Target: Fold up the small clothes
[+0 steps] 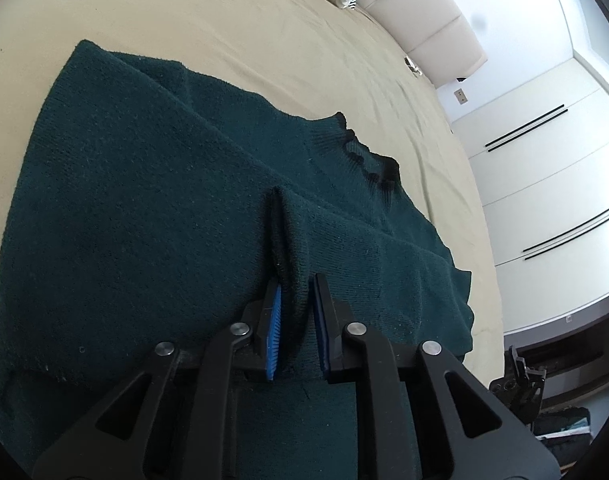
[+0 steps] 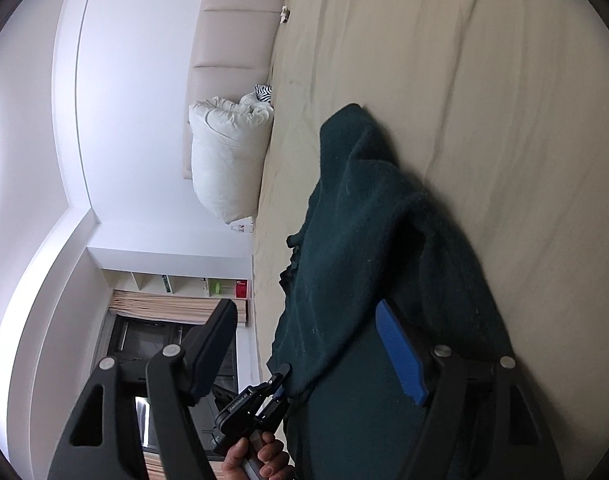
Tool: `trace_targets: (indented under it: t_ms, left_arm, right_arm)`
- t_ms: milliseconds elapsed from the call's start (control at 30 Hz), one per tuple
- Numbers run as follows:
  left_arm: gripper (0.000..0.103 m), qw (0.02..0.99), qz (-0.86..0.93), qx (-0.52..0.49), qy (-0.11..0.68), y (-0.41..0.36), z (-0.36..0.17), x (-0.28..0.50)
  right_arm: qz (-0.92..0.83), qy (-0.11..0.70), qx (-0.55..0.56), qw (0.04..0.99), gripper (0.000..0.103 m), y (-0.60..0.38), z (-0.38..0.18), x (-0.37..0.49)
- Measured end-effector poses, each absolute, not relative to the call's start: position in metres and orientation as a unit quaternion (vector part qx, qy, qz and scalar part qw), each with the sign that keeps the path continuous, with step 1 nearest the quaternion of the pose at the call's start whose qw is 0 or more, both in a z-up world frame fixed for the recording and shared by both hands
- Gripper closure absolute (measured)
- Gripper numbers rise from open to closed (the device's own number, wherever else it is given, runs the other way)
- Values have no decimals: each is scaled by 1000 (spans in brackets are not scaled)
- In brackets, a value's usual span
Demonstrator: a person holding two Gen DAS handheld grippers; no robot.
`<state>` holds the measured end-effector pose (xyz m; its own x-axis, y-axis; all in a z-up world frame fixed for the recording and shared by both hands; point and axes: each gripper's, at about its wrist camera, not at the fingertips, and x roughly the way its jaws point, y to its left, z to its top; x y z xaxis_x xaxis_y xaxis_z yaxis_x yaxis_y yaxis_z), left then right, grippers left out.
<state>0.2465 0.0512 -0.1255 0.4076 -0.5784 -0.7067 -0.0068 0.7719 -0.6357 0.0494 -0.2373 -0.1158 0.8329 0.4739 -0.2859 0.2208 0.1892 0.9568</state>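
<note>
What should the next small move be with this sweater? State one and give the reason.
Probably bring the open right gripper onto the hem and close. Its fingers straddle the dark green sweater without pinching it, while the left gripper is already clamped on a pinched ridge of knit. With both holding, the fold over the bed can start.

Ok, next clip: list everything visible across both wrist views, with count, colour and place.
sweater: one, dark green, spread on the bed, a fold pinched up
bed sheet: one, beige, under the sweater
pillow: one, white, at the headboard
headboard: one, cream, padded panels
wardrobe: white doors, black handles, beside the bed
shelves: white, small items, far wall
left gripper: blue-padded fingers shut on the sweater fold
right gripper: fingers open, sweater hanging between them
</note>
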Motion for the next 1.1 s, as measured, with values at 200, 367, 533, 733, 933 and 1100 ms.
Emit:
trace_targets:
  t_ms: [200,367,533,733,933,1100]
  left_arm:
    - [78,793,-189,-247,524,36,-122,256]
    - [97,811,-177,-210,517,28,-113,258]
    - [97,833,-154,-212,488,37,-105,249]
    - [97,827,-149,-231,491,50,-115,248]
    - [97,825,-143,-251,485,59,-120,245]
    - [97,827,-139,-254,482,69,-118,239]
  right_arm:
    - [84,275,631,720,28,-242,-117,49]
    - [81,274,629,723,28,-245,-118,46]
    - [69,262,634,724,28,-255,-118,44]
    - [64,258,637,724,28,-260,-122,41]
    - [50,253,641,722,29,-266,-121,38]
    - [43,251,631,733,28,-261,-113,37]
